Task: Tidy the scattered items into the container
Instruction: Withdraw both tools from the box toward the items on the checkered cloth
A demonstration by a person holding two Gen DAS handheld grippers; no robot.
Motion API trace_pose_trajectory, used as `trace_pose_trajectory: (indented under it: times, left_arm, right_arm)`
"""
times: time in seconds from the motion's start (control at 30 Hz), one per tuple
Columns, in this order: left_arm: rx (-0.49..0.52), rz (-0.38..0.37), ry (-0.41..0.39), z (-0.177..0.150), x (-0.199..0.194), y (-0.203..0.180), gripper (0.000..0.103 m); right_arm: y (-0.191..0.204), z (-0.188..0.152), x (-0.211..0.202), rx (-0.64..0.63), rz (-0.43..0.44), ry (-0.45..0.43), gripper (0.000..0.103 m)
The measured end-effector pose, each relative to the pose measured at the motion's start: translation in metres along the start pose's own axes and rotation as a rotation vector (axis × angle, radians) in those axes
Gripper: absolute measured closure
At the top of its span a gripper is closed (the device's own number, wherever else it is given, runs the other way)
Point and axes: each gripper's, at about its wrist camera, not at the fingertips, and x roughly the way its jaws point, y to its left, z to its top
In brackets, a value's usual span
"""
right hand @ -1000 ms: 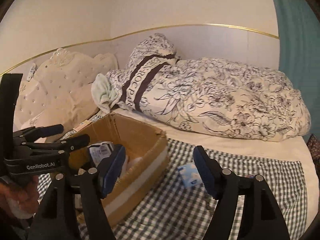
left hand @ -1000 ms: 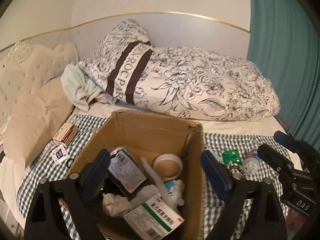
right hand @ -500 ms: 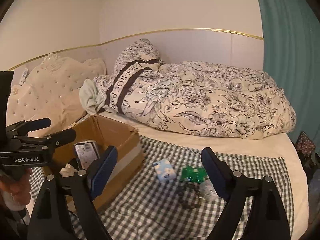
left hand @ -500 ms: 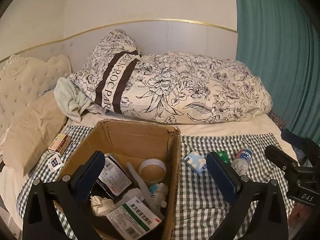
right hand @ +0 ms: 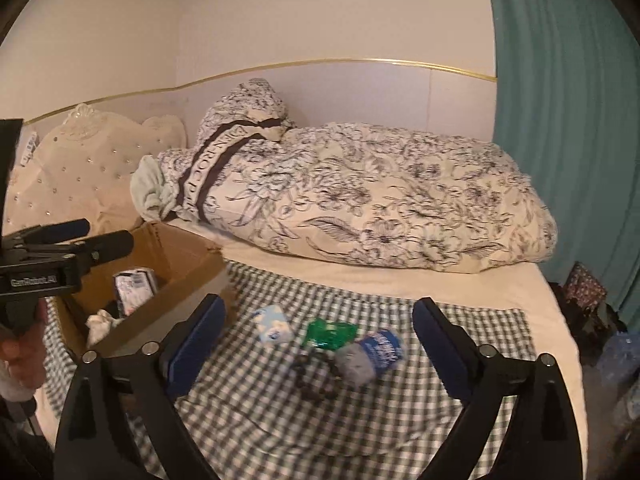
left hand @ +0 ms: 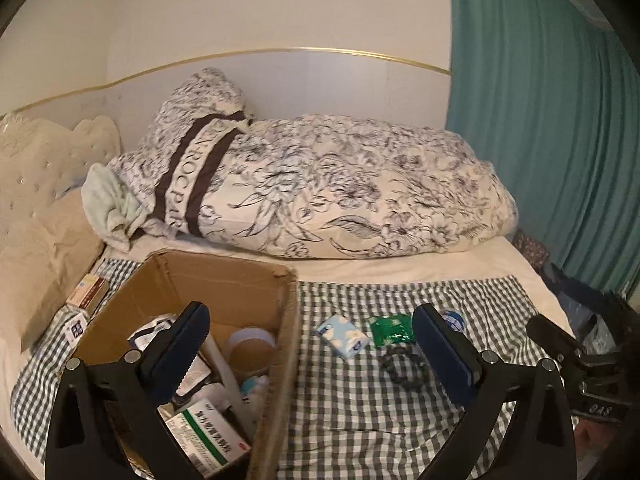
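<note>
An open cardboard box (left hand: 176, 280) (right hand: 180, 276) stands on the checked cloth at the left, holding a medicine box (left hand: 212, 434), a tape roll (left hand: 250, 346) and several other items. Right of it lie a blue tissue pack (left hand: 342, 334) (right hand: 273, 324), a green packet (left hand: 390, 330) (right hand: 328, 332), a dark bead bracelet (left hand: 402, 366) (right hand: 314, 376) and a small bottle (right hand: 372, 354). My left gripper (left hand: 316, 354) is open and empty above the box's right wall. My right gripper (right hand: 320, 346) is open and empty, above the loose items.
A floral duvet (left hand: 340, 192) and pillow lie behind on the bed. A small box (left hand: 86, 292) and a card (left hand: 76, 326) lie left of the cardboard box by a beige cushion (left hand: 36, 256). A teal curtain (left hand: 552, 120) hangs at the right.
Both grippers have swung to the right and drawn back from the box; the loose items on the cloth have come into view. Both stay open.
</note>
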Motion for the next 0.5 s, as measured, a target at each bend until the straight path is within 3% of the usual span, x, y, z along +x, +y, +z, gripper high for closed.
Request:
trace_pose_trajectory:
  times: [0.33,0.5]
  left_arm:
    - [0.111,0.007,0.003,-0.025,0.014,-0.047,0.000]
    - [0.122,-0.033,0.002,-0.045,0.021,-0.063,0.000]
  right_arm:
    - [-0.040,-0.028,0.015,0.020,-0.019,0.062,0.004]
    - [-0.058,-0.042,0.033,0.049,0.016,0.111,0.004]
